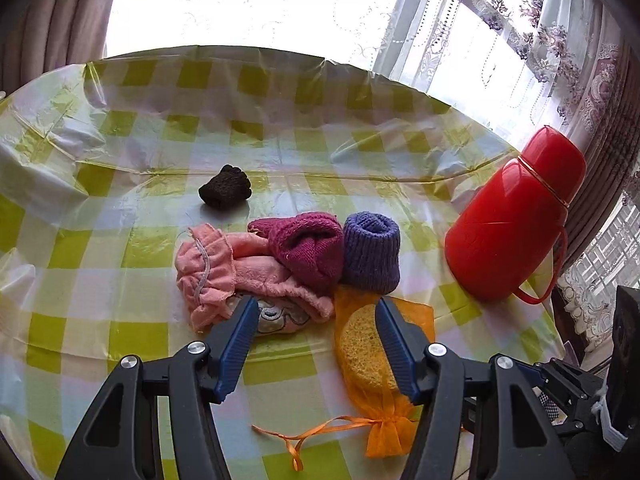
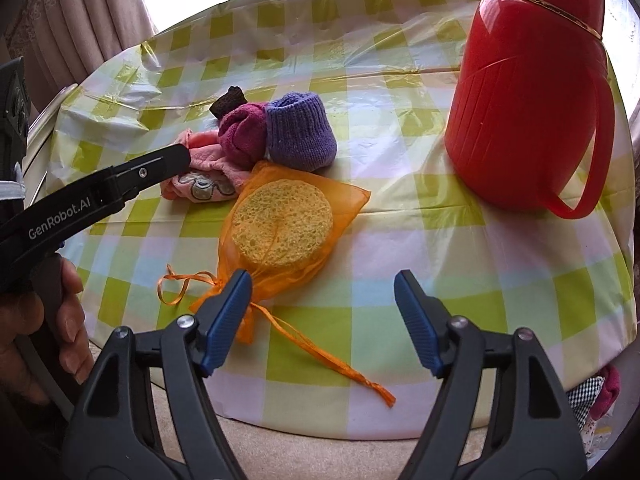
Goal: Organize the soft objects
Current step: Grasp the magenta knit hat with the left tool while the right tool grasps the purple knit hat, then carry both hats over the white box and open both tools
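With both my left hand-held gripper (image 1: 316,316) and right hand-held gripper (image 2: 322,292) released and empty, the sponge bag (image 2: 280,220), socks (image 1: 308,252) and pink cloth (image 1: 224,276) lay bunched mid-worktop (image 2: 400,300), seemingly still unsorted.

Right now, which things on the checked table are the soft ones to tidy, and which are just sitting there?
For the job:
pink fleece cloth
magenta knitted roll
purple knitted roll
dark brown knitted piece
yellow round sponge in an orange mesh bag

Just lying about:
red plastic thermos jug
green checked plastic tablecloth
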`<act>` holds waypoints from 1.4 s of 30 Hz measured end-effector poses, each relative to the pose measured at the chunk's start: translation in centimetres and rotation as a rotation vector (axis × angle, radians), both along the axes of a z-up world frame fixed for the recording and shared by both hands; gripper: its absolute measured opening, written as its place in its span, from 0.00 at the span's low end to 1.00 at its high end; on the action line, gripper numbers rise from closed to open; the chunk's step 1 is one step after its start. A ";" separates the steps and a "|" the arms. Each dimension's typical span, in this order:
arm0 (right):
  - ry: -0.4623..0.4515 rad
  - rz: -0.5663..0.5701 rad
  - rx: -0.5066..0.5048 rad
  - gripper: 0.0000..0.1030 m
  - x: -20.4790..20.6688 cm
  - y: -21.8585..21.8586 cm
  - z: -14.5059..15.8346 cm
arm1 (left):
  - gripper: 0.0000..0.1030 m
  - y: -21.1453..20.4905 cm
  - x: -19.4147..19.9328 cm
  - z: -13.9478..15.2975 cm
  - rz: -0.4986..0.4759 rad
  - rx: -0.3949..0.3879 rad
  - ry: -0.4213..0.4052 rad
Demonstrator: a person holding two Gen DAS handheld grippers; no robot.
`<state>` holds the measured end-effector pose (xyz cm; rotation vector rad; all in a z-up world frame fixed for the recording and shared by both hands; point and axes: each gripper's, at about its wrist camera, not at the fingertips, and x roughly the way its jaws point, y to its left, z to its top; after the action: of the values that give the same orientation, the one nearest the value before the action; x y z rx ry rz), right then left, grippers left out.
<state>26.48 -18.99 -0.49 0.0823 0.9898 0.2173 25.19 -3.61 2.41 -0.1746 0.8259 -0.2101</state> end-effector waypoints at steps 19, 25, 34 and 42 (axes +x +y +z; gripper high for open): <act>-0.110 0.073 -0.085 0.83 8.3 3.3 -0.6 | 0.60 -0.8 8.5 -3.1 -0.087 -0.052 0.070; -0.111 0.096 -0.094 0.83 11.1 3.6 -1.1 | 0.59 -1.4 10.9 -4.1 -0.106 -0.055 0.143; -0.093 0.087 -0.058 0.82 13.9 3.4 -1.7 | 0.30 -0.3 11.7 -4.4 -0.063 -0.096 0.121; -0.091 0.100 -0.024 0.53 14.5 3.7 -2.0 | 0.29 1.1 10.9 -2.9 -0.002 -0.114 0.051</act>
<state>40.98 -15.25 -2.49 0.0008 0.9067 0.2986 36.07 -2.52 -0.45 -0.2868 0.8654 -0.2552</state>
